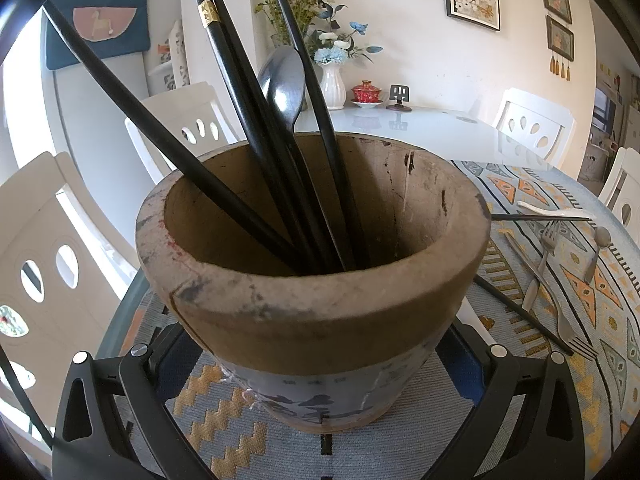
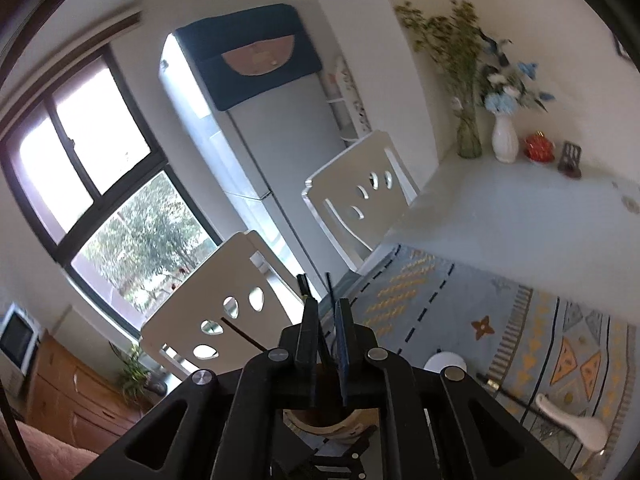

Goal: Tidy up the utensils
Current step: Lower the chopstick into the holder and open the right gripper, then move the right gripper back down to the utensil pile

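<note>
RISK: worn round wooden utensil pot (image 1: 316, 292), near centre on patterned woven cloth (image 1: 592, 280), could tip, top-heavy with black chopsticks (image 1: 256, 120) | left gripper (image 1: 316, 364) wide, straddling pot base | right gripper (image 2: 328, 316) narrow on thin black chopstick (image 2: 330, 285) above pot | loose steel forks (image 1: 556, 280), white spoon (image 1: 552, 210) wait far right, clear path
</note>
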`<action>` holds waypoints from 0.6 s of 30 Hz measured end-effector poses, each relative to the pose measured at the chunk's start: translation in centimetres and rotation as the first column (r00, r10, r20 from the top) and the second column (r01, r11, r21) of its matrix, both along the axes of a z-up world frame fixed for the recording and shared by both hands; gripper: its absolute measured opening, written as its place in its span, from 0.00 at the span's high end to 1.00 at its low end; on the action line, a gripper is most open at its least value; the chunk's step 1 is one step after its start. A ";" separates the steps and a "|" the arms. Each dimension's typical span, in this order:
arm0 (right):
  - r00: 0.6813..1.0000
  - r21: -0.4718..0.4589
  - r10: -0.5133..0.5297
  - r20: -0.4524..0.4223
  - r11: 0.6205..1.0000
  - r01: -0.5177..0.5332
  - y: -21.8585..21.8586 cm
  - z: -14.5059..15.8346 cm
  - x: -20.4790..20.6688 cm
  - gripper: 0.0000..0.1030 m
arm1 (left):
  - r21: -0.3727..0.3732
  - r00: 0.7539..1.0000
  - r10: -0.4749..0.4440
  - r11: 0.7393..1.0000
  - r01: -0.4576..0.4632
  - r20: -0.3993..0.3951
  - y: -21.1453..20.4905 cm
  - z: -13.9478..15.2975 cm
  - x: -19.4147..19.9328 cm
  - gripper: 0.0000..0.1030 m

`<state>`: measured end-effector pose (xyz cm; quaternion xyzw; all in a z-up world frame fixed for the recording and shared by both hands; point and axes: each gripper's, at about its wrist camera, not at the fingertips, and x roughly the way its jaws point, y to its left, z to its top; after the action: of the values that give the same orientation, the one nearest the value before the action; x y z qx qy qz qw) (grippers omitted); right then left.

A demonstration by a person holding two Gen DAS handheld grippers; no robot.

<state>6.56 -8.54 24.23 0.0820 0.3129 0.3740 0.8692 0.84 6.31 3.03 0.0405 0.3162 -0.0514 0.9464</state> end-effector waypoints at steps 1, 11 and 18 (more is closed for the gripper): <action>1.000 0.006 -0.007 -0.013 1.000 0.008 -0.3 -0.2 0.2 0.83 | 0.000 1.000 0.000 1.000 0.000 0.000 0.0 0.0 0.0 0.01; 0.996 -0.004 -0.064 -0.069 0.998 0.064 -2.5 -2.2 1.3 0.71 | 0.000 1.000 -0.002 1.000 0.002 -0.008 0.2 -0.1 0.3 0.01; 0.983 -0.045 -0.106 -0.152 0.994 0.100 -4.2 -5.2 2.2 0.70 | 0.001 1.000 -0.002 1.000 0.002 -0.015 0.3 -0.2 0.6 0.01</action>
<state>8.79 -12.70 19.00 0.1105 0.3814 0.3153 0.8619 1.39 6.62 2.79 0.0409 0.3231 -0.0523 0.9440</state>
